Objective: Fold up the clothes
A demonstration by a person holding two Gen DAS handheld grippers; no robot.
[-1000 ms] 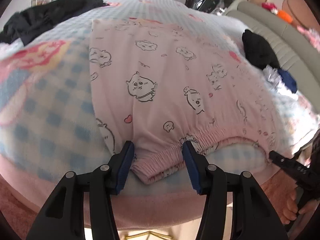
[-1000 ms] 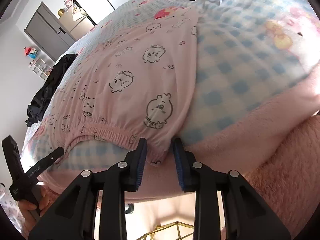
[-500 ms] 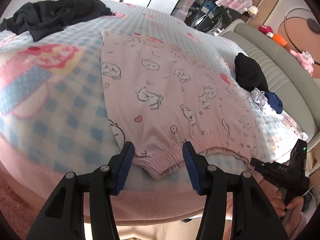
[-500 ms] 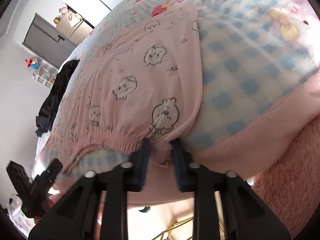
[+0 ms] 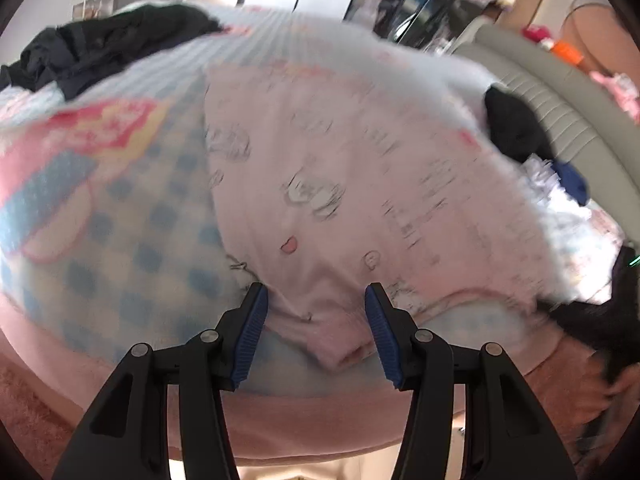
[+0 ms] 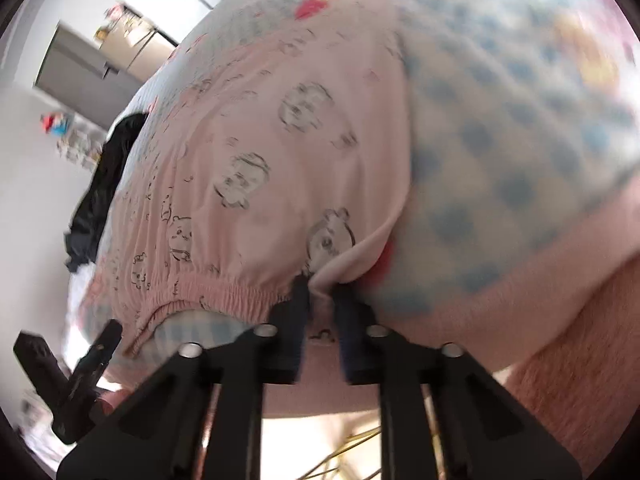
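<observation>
Pink pyjama pants [image 5: 344,184] printed with cartoon animals lie flat on a blue checked blanket [image 5: 132,240] on a bed. My left gripper [image 5: 316,310] is open, its blue pads either side of the left end of the elastic waistband [image 5: 340,344], which bunches between them. In the right wrist view the same pants [image 6: 280,152] fill the middle. My right gripper [image 6: 322,296] is shut on the right corner of the waistband [image 6: 224,296], and the cloth there rises in a small fold. Both views are blurred by motion. The left gripper's body [image 6: 72,376] shows at lower left.
Black clothes [image 5: 112,44] are heaped at the bed's far left. A black garment [image 5: 516,128] and a blue one [image 5: 568,184] lie by the grey padded headboard [image 5: 560,92]. A pink fleece border [image 6: 540,300] hangs over the near edge. A grey cabinet [image 6: 88,76] stands behind.
The right jaws have narrowed onto the waistband corner and pulled it up slightly. The left gripper has pushed forward so the waistband's other end bunches between its open fingers.
</observation>
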